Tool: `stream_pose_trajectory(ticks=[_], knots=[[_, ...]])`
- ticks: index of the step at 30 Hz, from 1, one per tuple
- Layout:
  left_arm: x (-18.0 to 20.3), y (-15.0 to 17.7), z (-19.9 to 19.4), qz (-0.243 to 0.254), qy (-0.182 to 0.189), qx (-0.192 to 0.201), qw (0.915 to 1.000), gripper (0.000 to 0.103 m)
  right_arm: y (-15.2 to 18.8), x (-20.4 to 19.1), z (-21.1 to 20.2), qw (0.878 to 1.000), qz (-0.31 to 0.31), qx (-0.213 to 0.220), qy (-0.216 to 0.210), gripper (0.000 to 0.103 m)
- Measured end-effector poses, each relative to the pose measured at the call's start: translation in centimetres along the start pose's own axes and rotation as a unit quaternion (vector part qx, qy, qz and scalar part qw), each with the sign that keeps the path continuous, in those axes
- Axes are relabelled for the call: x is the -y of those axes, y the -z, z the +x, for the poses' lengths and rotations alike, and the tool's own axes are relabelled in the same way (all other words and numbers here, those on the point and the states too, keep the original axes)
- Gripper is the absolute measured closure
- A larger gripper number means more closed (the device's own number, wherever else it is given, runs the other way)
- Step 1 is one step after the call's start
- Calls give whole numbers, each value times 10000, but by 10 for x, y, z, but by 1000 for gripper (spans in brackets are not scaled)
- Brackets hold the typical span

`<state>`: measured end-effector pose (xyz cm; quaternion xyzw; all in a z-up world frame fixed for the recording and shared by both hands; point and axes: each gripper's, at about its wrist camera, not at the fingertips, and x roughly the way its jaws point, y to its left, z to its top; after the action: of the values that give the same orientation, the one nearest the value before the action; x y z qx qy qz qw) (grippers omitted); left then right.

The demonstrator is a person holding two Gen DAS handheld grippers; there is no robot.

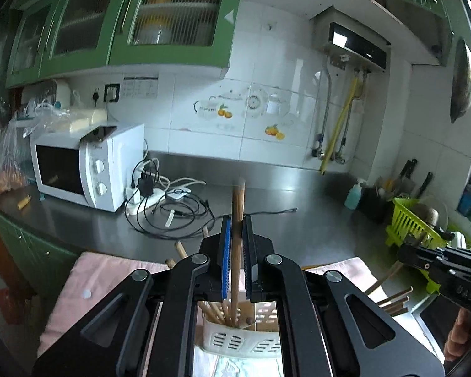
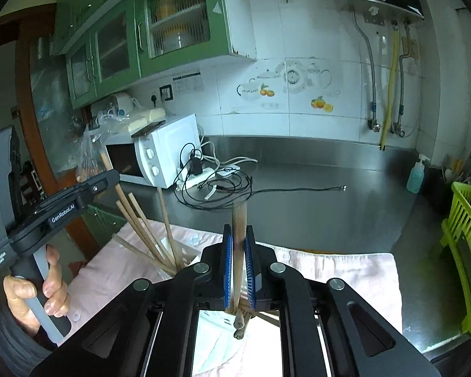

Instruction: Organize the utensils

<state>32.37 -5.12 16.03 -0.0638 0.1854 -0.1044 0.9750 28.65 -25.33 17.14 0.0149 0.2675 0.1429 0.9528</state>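
My left gripper (image 1: 237, 229) is shut on a wooden chopstick (image 1: 237, 201) held upright, its lower end reaching down into a white slotted utensil holder (image 1: 235, 339) with several other chopsticks. My right gripper (image 2: 238, 238) is shut on another chopstick (image 2: 239, 220), held nearly upright above a pink cloth (image 2: 329, 270). In the right wrist view the left gripper's body (image 2: 62, 204) is at the left, next to several chopsticks (image 2: 147, 235) leaning in the holder. In the left wrist view the right gripper's body (image 1: 439, 260) is at the right edge.
A steel counter (image 1: 298, 207) holds a white microwave (image 1: 88, 163), a power strip with tangled cables (image 1: 160, 198), a blue soap bottle (image 1: 353, 196) and a green dish rack (image 1: 411, 223). Green cabinets hang above.
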Motion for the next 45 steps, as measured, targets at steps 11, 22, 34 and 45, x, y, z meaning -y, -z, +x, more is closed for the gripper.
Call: stream_pose_trajectory(ticks=[11, 22, 34, 45], knots=[[1, 8, -40, 118, -110, 88, 9998, 46, 9, -9, -29, 9998, -75, 131, 117, 57], [-19, 68, -130, 17, -360, 127, 9993, 5, 71, -42, -92, 9980, -298, 392, 400, 20], [-48, 162, -198, -250, -507, -98, 9984, 5, 172, -85, -117, 9976, -386, 241, 524, 10], [-42, 218, -222, 129, -962, -729, 9926, 5, 234, -102, -118, 9963, -199, -119, 823, 8]])
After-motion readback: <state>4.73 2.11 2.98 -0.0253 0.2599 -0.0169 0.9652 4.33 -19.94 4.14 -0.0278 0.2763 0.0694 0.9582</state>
